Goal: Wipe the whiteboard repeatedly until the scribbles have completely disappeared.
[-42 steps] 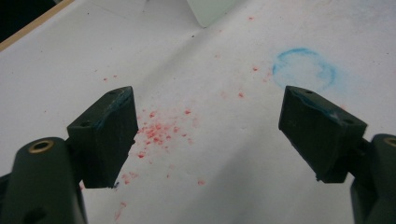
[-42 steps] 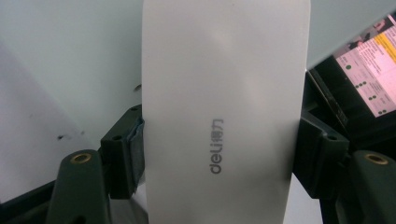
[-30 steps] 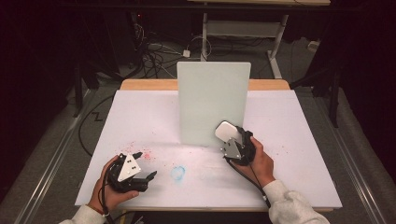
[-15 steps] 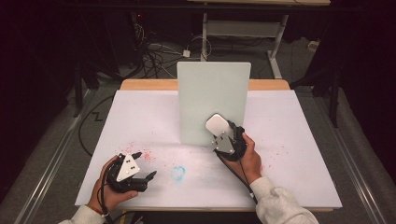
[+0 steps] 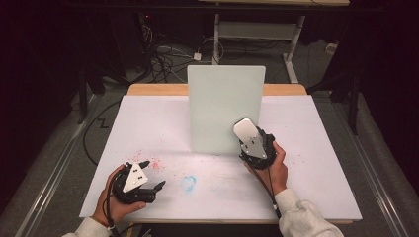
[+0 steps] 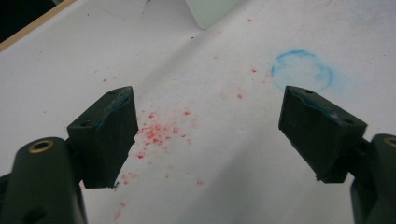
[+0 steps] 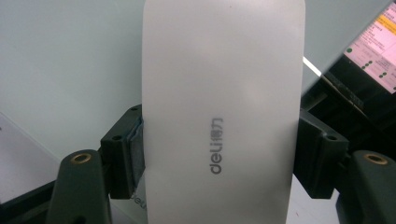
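Both grippers are black: the left gripper (image 5: pixel 152 175) and the right gripper (image 5: pixel 245 132) each carry a grey three-cornered plate, brass-ringed screw holes beside blocky jaws, a thin black cable and pale grey sleeves behind.

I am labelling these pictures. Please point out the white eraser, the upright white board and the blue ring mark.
white eraser (image 7: pixel 223 112): right gripper view, middle of its flat back.
upright white board (image 5: pixel 217 106): high view, bare front face.
blue ring mark (image 6: pixel 303 70): left gripper view, inside the ring.
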The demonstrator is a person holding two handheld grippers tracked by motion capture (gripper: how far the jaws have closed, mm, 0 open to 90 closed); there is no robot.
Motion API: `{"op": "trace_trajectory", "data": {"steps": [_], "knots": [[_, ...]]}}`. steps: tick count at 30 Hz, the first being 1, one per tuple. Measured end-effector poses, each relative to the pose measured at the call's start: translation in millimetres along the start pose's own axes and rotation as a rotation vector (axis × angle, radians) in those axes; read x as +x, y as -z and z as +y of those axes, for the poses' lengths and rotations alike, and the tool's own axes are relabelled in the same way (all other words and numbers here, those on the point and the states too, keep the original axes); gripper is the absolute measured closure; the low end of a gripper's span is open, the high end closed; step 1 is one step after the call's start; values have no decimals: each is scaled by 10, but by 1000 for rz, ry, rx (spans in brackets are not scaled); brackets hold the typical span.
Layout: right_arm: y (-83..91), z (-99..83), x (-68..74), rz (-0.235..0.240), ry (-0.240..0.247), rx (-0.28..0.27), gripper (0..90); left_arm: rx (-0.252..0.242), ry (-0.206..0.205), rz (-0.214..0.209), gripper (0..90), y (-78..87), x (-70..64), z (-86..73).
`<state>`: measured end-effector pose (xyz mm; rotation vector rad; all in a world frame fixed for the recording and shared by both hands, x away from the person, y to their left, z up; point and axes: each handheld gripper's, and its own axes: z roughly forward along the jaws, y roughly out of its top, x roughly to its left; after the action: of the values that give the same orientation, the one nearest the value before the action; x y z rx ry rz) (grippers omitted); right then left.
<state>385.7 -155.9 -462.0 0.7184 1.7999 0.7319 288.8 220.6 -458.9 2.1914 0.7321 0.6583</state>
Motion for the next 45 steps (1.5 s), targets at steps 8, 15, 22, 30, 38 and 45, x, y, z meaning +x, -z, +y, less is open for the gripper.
{"op": "trace_trajectory", "data": {"steps": [8, 15, 22, 30, 38, 45], "knots": [[22, -84, -85, 4, 21, 22, 306, 1, 1, -1, 188, -6, -2, -1], [17, -146, 74, 51, 101, 49, 305, 2, -2, -1, 188, -3, -5, 2], [8, -117, 142, 49, 184, 49, 305, 8, -7, -2, 188, -11, -4, 2], [51, -64, 74, 60, 124, 12, 306, 3, -4, 1, 188, -3, 3, -1], [175, 35, -46, 91, 75, -43, 306, -3, 0, 4, 189, -7, 22, -5], [254, 43, -120, 136, 49, -56, 306, -8, -2, 3, 188, -6, 31, -4]]}}
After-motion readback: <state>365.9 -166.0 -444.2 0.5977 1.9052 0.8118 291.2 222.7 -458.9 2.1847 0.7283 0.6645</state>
